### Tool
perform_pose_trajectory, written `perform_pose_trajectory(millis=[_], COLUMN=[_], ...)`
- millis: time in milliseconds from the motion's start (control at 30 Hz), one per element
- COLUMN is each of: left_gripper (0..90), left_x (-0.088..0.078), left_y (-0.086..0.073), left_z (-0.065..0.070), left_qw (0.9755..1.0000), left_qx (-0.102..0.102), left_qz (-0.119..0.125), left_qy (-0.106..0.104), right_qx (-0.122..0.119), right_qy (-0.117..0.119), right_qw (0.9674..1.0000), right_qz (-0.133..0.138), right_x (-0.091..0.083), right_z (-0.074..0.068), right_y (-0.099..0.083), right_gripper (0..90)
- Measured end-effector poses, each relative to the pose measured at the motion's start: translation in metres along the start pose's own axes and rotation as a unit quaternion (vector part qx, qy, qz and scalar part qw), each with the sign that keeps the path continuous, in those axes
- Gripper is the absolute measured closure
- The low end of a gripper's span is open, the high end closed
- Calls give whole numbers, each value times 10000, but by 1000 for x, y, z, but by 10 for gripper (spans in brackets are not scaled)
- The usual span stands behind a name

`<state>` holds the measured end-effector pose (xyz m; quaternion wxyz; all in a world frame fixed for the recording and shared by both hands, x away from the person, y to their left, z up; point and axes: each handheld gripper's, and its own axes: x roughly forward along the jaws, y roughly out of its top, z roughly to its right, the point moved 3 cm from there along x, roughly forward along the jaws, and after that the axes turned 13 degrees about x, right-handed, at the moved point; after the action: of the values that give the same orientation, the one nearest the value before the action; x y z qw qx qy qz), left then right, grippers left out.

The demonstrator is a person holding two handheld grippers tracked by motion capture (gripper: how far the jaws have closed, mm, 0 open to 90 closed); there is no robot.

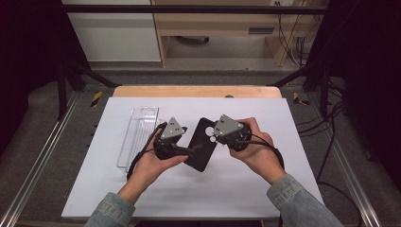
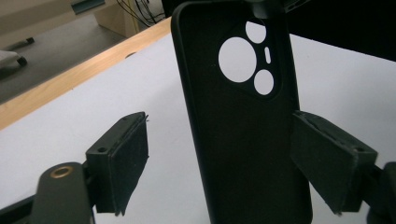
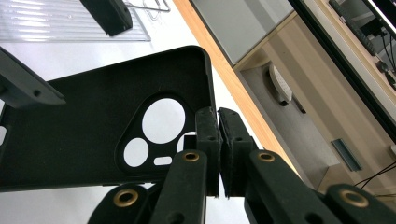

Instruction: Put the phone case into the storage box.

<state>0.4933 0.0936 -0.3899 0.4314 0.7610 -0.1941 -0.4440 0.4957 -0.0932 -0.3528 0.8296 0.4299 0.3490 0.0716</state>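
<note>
A black phone case [image 1: 201,142] with round camera cutouts is held above the white sheet between both hands. My right gripper [image 1: 213,137] is shut on the case's rim beside the cutouts; in the right gripper view its pads [image 3: 218,114] pinch that rim of the case [image 3: 93,126]. My left gripper [image 1: 195,150] reaches in from the left with its jaws on either side of the case [image 2: 243,140]. In the left gripper view my left gripper [image 2: 219,126] stands open: the left pad [image 2: 128,158] is clear of the case, and the right pad [image 2: 327,158] is at its edge.
A clear plastic tray [image 1: 139,132] lies on the white sheet [image 1: 246,189] left of my hands, and the tray [image 3: 70,21] lies behind the case in the right gripper view. The wooden table edge [image 1: 189,91] runs along the back, with cabinets beyond it.
</note>
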Motion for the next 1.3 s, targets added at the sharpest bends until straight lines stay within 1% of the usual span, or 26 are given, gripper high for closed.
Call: perform_pose_trajectory(millis=[33, 67, 100, 133, 167, 200, 233, 267, 300, 333, 367, 467, 767, 833, 900, 967, 1033, 1067, 1133, 1167, 1200, 1300], left_gripper=[210, 233, 247, 265, 299, 299, 343, 343, 421, 421, 442, 462, 551, 562, 599, 613, 647, 647, 673, 702, 702, 741], left_x=[1, 2, 3, 3, 4, 4, 4, 5, 5, 5, 6, 7, 9, 9, 9, 8, 8, 8, 7, 7, 7, 6], left_y=[-1, -2, -3, -3, -4, -4, -5, -5, -5, -5, -6, -7, -10, -11, -11, -11, -11, -12, -12, -12, -12, -12], left_z=[0, 0, -1, -1, -2, -2, -2, -2, -3, -3, -4, -4, -2, -3, -4, -4, -5, -5, -5, -6, -6, -7], left_qw=[10000, 10000, 9999, 9999, 9998, 9998, 9997, 9997, 9996, 9995, 9993, 9993, 9990, 9990, 9990, 9991, 9990, 9989, 9990, 9989, 9990, 9988], left_qx=[5, -22, -103, -135, -182, -210, -231, -254, -275, -298, -319, -320, -308, -292, -347, -332, -339, -350, -345, -364, -367, -404], left_qz=[-15, -38, -31, -33, -44, -51, -48, -33, -15, -3, -20, -56, -118, -140, -131, -121, -113, -116, -121, -125, -126, -113], left_qy=[4, 24, 20, 19, 9, 5, -9, -52, -87, -116, -177, -175, -302, -297, -257, -251, -281, -291, -265, -252, -243, -241], right_qx=[0, -11, -22, -69, -85, -85, -95, -95, -84, -84, -75, -98, -148, -145, -157, -147, -156, -156, -147, -143, -143, -140], right_qy=[0, -2, -2, -16, -14, -14, -6, -6, -2, -2, 32, 31, 8, 8, 3, 8, 15, 15, 9, 13, 13, 17], right_qw=[10000, 10000, 10000, 10000, 10000, 10000, 10000, 10000, 10000, 10000, 10000, 9999, 9999, 9999, 9999, 9999, 9999, 9999, 9999, 9999, 9999, 9999], right_qz=[0, -3, -17, -14, 4, 4, 3, 3, 21, 21, 33, 32, 42, 40, 30, 35, 38, 38, 36, 44, 44, 40], right_x=[0, 0, 0, 0, -1, -1, 0, 0, 0, 0, 0, 0, -2, -2, -1, -2, -2, -2, -2, -2, -2, -2], right_z=[0, -1, -2, -3, -4, -4, -5, -5, -7, -7, -8, -9, -9, -9, -9, -8, -8, -8, -9, -10, -10, -10], right_y=[0, 0, 0, 0, 0, 0, 0, 0, 0, 0, 0, 0, 1, 1, 0, 0, 1, 1, 1, 2, 2, 2], right_gripper=[881, 882, 882, 882, 881, 881, 881, 881, 882, 882, 882, 882, 881, 882, 881, 882, 881, 881, 881, 882, 882, 881])
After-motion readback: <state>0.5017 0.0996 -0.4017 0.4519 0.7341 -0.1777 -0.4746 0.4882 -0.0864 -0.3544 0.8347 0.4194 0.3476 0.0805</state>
